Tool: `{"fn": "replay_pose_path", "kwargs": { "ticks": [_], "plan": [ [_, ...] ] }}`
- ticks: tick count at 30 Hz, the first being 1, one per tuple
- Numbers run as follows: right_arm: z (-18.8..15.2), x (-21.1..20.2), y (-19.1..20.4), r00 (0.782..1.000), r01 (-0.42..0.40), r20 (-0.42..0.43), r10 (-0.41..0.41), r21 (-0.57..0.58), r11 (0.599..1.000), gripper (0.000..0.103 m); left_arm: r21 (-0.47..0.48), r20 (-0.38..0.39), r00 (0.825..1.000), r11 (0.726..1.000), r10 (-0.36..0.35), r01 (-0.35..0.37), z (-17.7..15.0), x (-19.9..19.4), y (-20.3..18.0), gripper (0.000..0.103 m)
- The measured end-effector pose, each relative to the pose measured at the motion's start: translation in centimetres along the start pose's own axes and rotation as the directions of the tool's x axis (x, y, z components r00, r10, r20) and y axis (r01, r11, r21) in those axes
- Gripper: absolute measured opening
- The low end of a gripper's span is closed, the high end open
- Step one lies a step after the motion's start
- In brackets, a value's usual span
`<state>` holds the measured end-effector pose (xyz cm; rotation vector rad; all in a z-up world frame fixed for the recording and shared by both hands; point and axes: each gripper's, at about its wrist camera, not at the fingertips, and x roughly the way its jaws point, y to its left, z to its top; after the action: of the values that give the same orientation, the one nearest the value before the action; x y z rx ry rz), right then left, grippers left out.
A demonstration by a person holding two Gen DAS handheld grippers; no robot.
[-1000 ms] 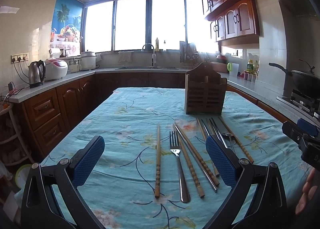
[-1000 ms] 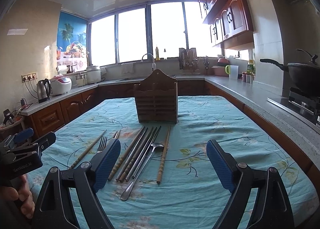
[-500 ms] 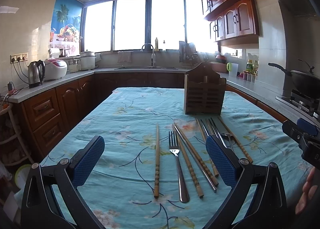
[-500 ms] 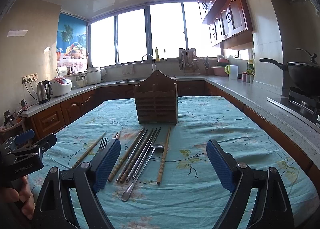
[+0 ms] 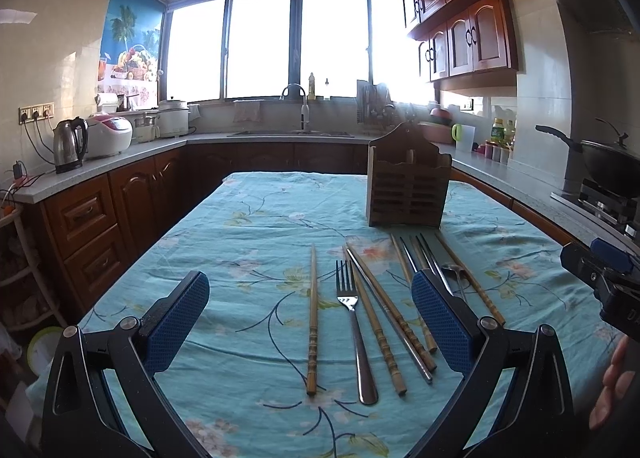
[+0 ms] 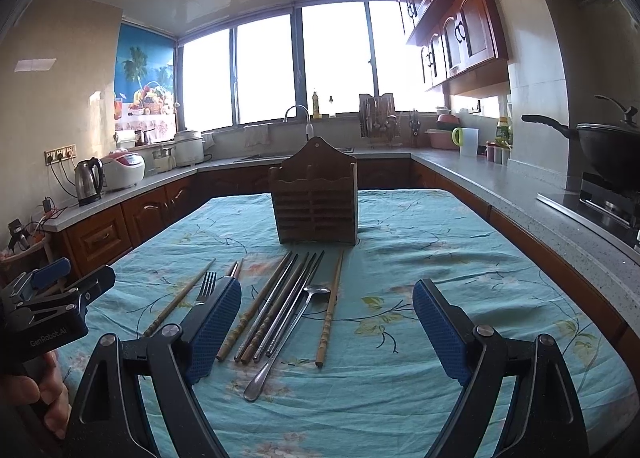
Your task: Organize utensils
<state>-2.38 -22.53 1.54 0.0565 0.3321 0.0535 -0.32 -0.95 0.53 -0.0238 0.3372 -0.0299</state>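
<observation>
A wooden slatted utensil holder (image 5: 407, 181) (image 6: 315, 193) stands upright mid-table. In front of it lie several wooden and metal chopsticks (image 5: 312, 316) (image 6: 329, 310), a metal fork (image 5: 354, 322) (image 6: 205, 286) and a metal spoon (image 6: 286, 338) (image 5: 454, 272), all flat on the teal floral tablecloth (image 5: 248, 242) (image 6: 440, 242). My left gripper (image 5: 310, 318) is open just above the near chopsticks and fork, holding nothing. My right gripper (image 6: 328, 324) is open over the spoon and the rightmost chopstick, also holding nothing. Each gripper shows at the edge of the other's view.
Wooden cabinets and a grey counter (image 5: 120, 155) ring the table, carrying a kettle (image 5: 70, 145), a rice cooker (image 5: 108, 135) and a sink tap (image 5: 298, 97). A wok (image 6: 604, 149) sits on the stove at right. A person's hand (image 6: 36, 394) grips the left tool.
</observation>
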Motion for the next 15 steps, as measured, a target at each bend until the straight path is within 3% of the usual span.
{"fn": "replay_pose_path", "kwargs": {
  "ticks": [10,15],
  "plan": [
    [0.5,0.6,-0.1,0.999,-0.026,-0.025,0.026,0.002,1.0,0.089,-0.047,-0.077,0.997,0.999,-0.03,0.026,-0.1,1.7,1.2,0.103],
    [0.9,1.5,0.0,0.997,-0.055,-0.059,0.055,0.009,0.998,0.089,-0.051,-0.147,0.986,0.996,-0.078,0.071,0.6,3.3,1.6,0.102]
  ]
}}
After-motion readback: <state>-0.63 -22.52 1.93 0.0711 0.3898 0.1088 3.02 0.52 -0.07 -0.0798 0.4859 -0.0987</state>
